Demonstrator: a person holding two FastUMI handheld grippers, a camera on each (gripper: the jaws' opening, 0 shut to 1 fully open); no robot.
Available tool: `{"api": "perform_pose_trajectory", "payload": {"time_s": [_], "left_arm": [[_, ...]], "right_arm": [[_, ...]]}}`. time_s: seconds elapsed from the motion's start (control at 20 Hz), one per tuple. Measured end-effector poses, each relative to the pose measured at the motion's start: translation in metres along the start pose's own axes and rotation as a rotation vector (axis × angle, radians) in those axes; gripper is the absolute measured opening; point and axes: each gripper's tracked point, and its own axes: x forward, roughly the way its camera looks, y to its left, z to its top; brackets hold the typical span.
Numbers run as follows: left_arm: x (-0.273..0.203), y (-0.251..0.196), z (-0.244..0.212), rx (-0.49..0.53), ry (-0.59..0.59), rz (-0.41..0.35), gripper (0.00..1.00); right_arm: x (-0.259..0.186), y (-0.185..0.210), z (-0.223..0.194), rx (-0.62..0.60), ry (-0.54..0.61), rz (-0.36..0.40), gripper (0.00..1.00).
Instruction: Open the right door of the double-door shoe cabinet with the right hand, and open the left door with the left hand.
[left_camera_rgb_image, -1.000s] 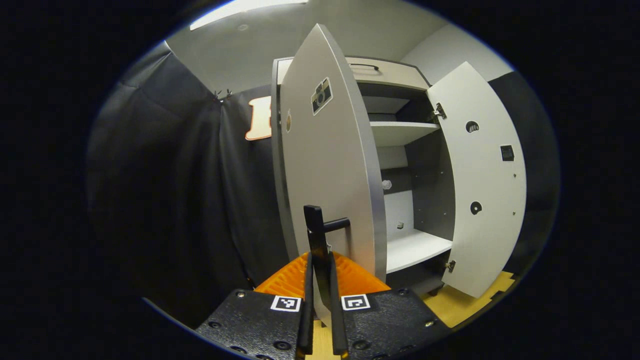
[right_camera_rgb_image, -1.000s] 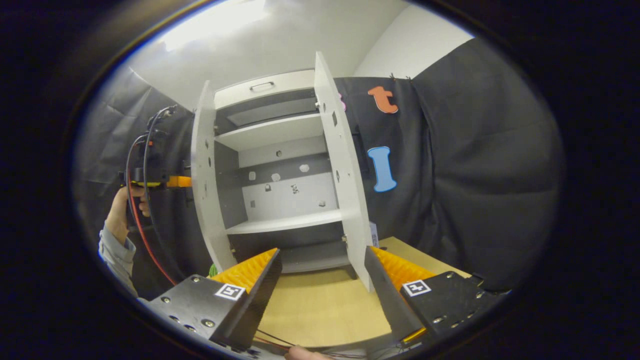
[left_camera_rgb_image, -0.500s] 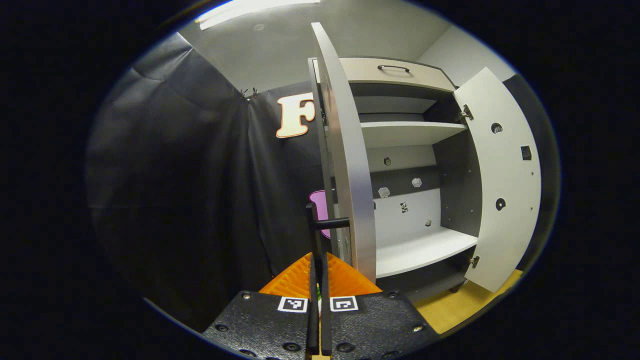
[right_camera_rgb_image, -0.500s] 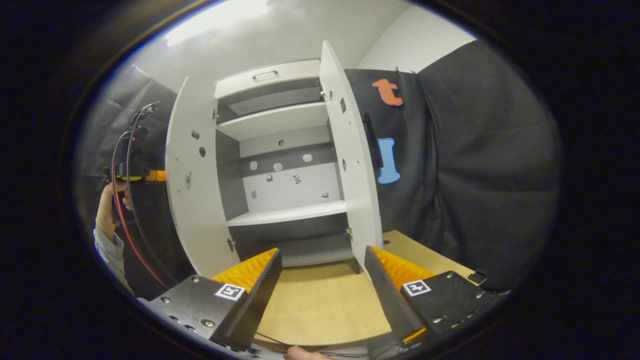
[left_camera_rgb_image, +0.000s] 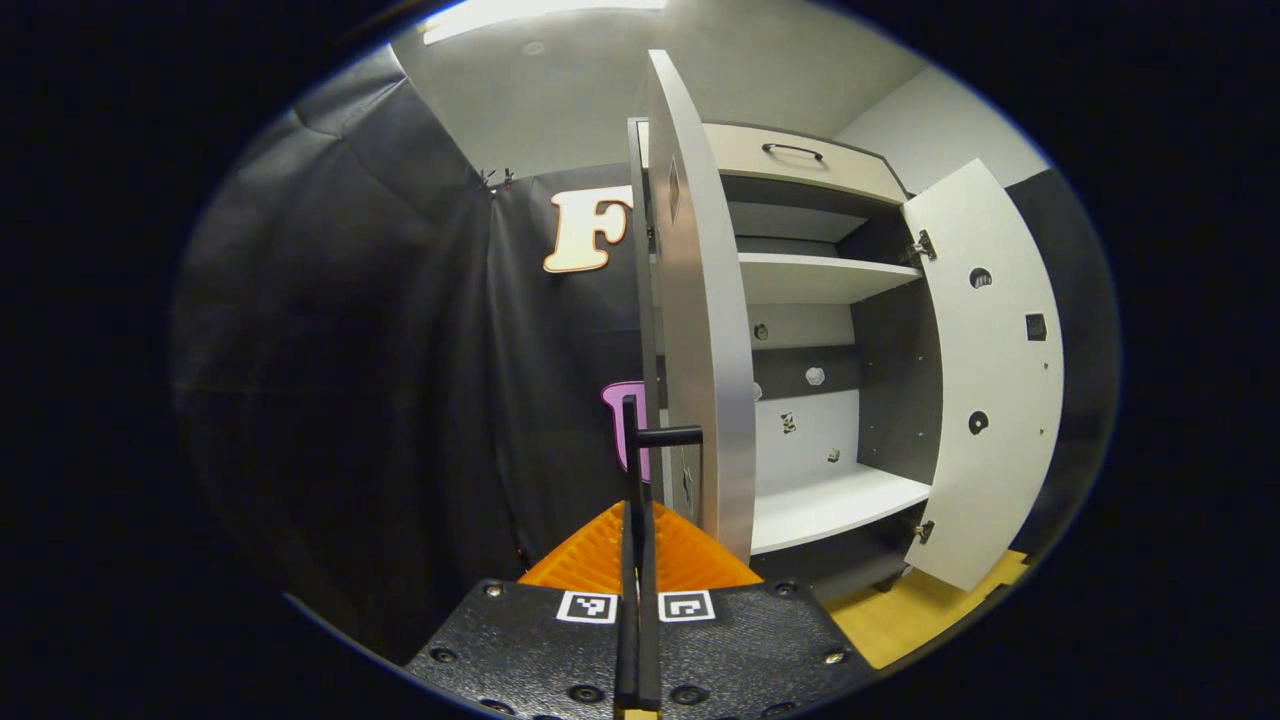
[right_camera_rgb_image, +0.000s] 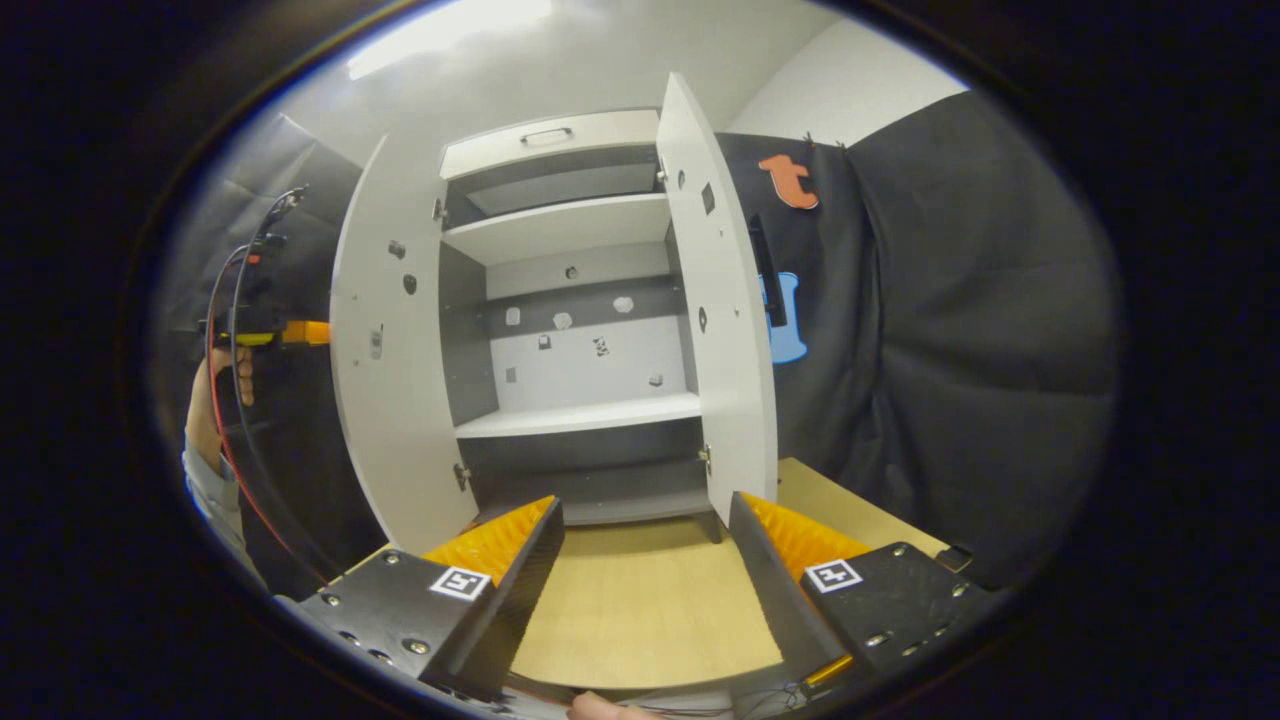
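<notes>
A: State of the left tool (left_camera_rgb_image: 636, 600)?

B: In the left gripper view its two fingers are pressed together around the lower end of the black handle (left_camera_rgb_image: 640, 445) of the left door (left_camera_rgb_image: 705, 330). The handle bar runs down between the fingers; the contact itself is partly hidden, so the clamp appears closed on the bar rather than being confirmed.

A: Position of the left door?

B: Swung wide, seen almost edge-on. In the right gripper view the same door (right_camera_rgb_image: 385, 340) stands out to the left of the shoe cabinet (right_camera_rgb_image: 565, 300), inner face toward the camera. The left tool (right_camera_rgb_image: 300, 332) sits at that door's outer edge, held by a hand (right_camera_rgb_image: 205, 400) with a sleeve below it and a red cable hanging from the tool.

A: State of the right tool (right_camera_rgb_image: 645, 560)?

B: Released. Its fingers stand well apart with nothing between them, above a light wooden floor (right_camera_rgb_image: 640, 610), short of the cabinet.

A: Right door?

B: Open. The right door (right_camera_rgb_image: 725, 310) stands outward on its hinges, a dark handle on its far face. In the left gripper view it (left_camera_rgb_image: 985, 380) shows its inner face

A: Interior?

B: Two white shelves (left_camera_rgb_image: 820, 275) are exposed; a drawer with a handle (right_camera_rgb_image: 545, 135) sits on top
</notes>
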Motion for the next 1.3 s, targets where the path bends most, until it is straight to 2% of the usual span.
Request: {"api": "perform_pose_trajectory", "payload": {"time_s": [0.15,0.35,0.4,0.45,0.5,0.55,0.6,0.75,0.8,1.0,1.3], "left_arm": [[-0.003,-0.002,0.001,-0.010,-0.002,-0.001,0.01],[-0.017,-0.008,-0.013,-0.024,0.044,-0.008,0.02],[-0.024,-0.002,-0.012,-0.004,0.028,0.021,0.23],[-0.022,0.004,-0.010,0.012,0.008,0.048,0.29],[-0.026,0.005,-0.007,0.016,-0.014,0.061,0.51],[-0.034,0.002,-0.008,0.011,-0.023,0.060,0.59],[-0.041,0.000,-0.012,0.006,-0.019,0.062,0.73],[-0.060,-0.003,-0.024,-0.021,-0.001,0.073,0.85],[-0.068,-0.005,-0.026,-0.026,0.001,0.080,0.93],[-0.107,-0.023,-0.033,-0.015,-0.020,0.103,0.95],[-0.139,-0.074,-0.031,-0.045,-0.049,0.041,0.95]], "right_arm": [[0.001,-0.004,0.002,-0.014,-0.006,-0.021,0.99],[0.001,0.000,0.002,-0.018,-0.010,-0.010,0.98],[0.001,0.000,0.001,-0.018,-0.010,-0.008,0.98],[0.003,0.001,0.001,-0.017,-0.009,-0.007,0.98],[0.003,0.001,0.002,-0.009,-0.010,-0.006,0.98],[0.003,0.000,0.001,-0.008,-0.009,-0.010,0.98],[0.002,-0.001,0.000,-0.014,-0.011,-0.009,0.98],[0.002,0.004,0.001,-0.008,-0.016,0.006,0.99],[0.001,0.005,0.002,-0.009,-0.019,0.010,0.98],[0.003,0.008,0.000,-0.011,-0.018,0.020,0.98],[0.003,0.008,0.002,-0.013,-0.020,0.029,0.98]]}}
